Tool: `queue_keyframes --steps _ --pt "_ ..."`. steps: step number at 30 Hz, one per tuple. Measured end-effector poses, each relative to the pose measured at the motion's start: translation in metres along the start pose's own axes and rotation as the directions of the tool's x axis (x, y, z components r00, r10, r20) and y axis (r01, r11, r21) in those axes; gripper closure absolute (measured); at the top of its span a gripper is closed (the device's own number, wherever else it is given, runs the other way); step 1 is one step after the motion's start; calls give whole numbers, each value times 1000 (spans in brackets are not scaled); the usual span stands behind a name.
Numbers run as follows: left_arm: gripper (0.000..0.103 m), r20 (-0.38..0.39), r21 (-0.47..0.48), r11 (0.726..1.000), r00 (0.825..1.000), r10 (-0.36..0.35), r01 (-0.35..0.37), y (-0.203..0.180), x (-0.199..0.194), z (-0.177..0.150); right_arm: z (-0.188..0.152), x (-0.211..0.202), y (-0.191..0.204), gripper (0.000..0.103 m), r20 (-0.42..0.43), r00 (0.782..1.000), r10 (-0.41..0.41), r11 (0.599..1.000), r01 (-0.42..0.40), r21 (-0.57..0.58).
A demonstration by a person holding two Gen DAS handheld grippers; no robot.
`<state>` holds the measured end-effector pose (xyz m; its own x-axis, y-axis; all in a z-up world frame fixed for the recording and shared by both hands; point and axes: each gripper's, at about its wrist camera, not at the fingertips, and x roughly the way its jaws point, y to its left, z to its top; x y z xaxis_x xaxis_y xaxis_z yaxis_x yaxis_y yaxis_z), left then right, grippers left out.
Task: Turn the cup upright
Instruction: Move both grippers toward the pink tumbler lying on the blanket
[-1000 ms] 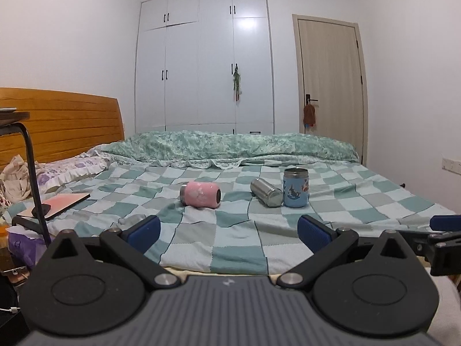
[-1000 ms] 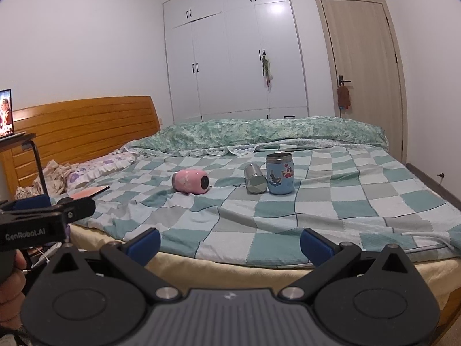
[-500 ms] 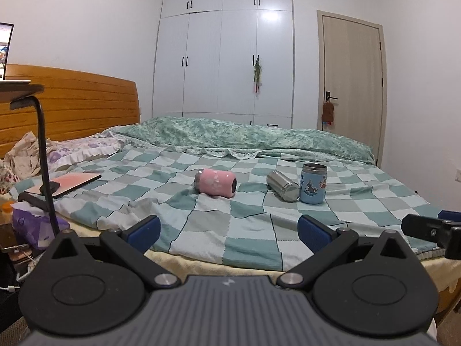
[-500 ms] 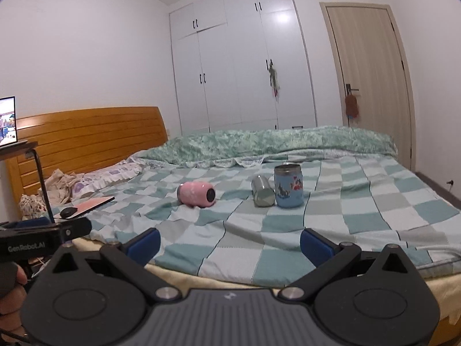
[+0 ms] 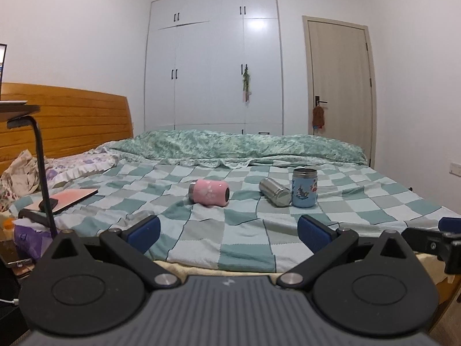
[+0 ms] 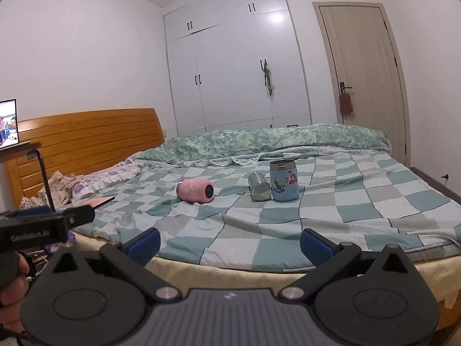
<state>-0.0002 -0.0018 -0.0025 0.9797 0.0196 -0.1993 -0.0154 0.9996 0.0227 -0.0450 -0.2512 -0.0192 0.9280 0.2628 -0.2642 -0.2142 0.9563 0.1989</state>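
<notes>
Three cups sit mid-bed on the checked bedspread (image 5: 230,230). A pink cup (image 5: 209,193) (image 6: 196,191) lies on its side. A steel cup (image 5: 274,192) (image 6: 258,186) lies on its side against a blue cartoon cup (image 5: 304,188) (image 6: 283,180), which stands upright. My left gripper (image 5: 229,232) is open and empty, short of the bed's near edge. My right gripper (image 6: 230,243) is open and empty, also short of the edge. Each gripper shows at the side of the other's view.
A wooden headboard (image 5: 72,118) and pillows are at left. A pink notebook (image 5: 69,199) lies on the bed's left side. A black stand (image 5: 43,178) with a small table rises at left. A folded green duvet (image 5: 245,147) lies behind the cups. Wardrobe and door stand behind.
Both views have shifted slightly: the cups sit a little lower and nearer in frame than half a second ago. Both grippers stay open. The cups have not moved.
</notes>
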Motion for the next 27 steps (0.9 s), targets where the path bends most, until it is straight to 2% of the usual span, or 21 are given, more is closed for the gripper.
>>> queue_keyframes --steps 4,7,11,15,18,21,22,24,27 --pt "0 1 -16 1000 1000 -1 1 -5 6 -3 -1 6 -9 0 -5 1000 0 1000 0 17" --pt "0 -6 -7 1000 1000 7 -7 -6 11 -3 1 19 -9 0 -46 999 -9 1000 10 11" --pt "0 -14 -6 1000 1000 27 -27 -5 32 1 11 44 -15 0 -92 995 30 999 -28 21" --pt "0 -63 -30 999 998 11 -13 6 75 21 36 82 -18 0 -106 993 50 998 -53 -28" --pt "0 -59 -57 998 998 -8 4 20 114 43 60 117 -20 0 -129 991 46 997 -54 -56" --pt "0 -85 -117 992 994 -61 51 38 164 61 93 170 -19 0 -153 981 116 990 -127 -63" --pt "0 -105 -157 987 993 -56 39 47 186 66 102 187 -17 0 -164 979 123 988 -136 -73" --pt "0 -158 -245 968 987 20 -59 65 230 71 124 232 -8 0 -216 972 94 989 -117 -95" --pt "0 -226 -297 944 971 76 -143 86 292 73 149 283 2 0 -230 968 98 990 -117 -74"
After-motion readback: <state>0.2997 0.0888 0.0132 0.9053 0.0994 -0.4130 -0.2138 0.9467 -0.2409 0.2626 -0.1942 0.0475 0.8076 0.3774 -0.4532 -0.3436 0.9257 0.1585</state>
